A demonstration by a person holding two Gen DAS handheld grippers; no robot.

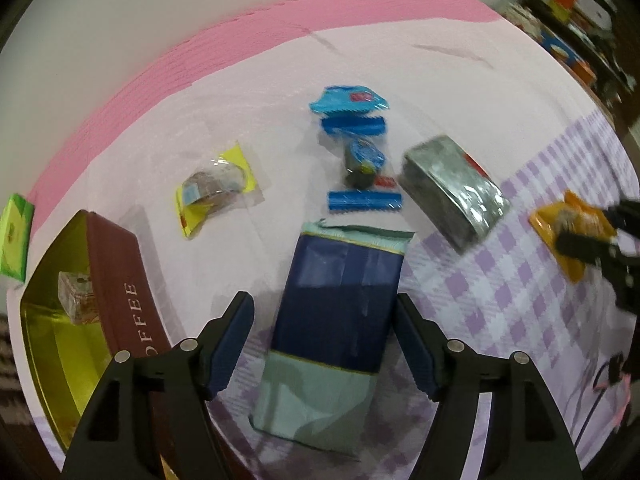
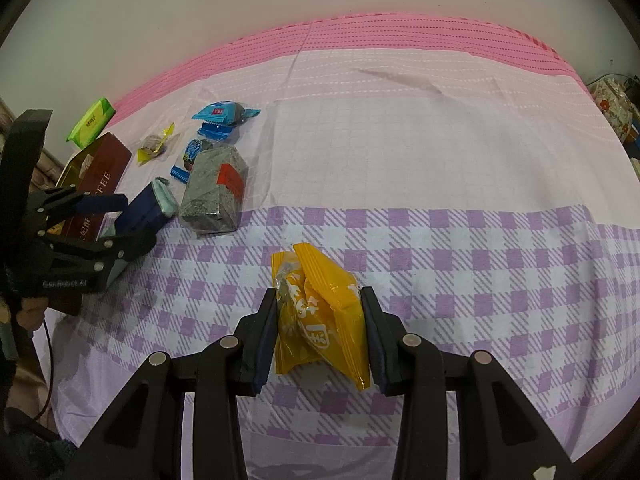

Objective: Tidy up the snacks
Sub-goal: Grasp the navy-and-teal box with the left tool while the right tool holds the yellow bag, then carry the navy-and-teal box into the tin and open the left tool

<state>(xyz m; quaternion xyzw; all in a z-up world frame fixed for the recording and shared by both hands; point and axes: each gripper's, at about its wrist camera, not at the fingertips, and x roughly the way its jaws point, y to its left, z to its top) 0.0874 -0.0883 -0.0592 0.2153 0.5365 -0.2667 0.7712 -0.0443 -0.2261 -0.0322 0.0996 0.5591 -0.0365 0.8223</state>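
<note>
Straddling the navy snack pack (image 1: 336, 304) on the bed, the left claw (image 1: 325, 336) stands wide; centre it, then close gently. The right claw (image 2: 320, 332) pinches the yellow packet (image 2: 320, 320).

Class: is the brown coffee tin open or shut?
Open. The coffee tin shows its gold inside, one wrapped snack lying in it.

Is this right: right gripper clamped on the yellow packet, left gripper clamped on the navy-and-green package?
Half right. The left gripper is open, straddling the navy-and-green package with gaps beside both pads, per the left wrist view. The right gripper is indeed clamped on the yellow packet.
</note>
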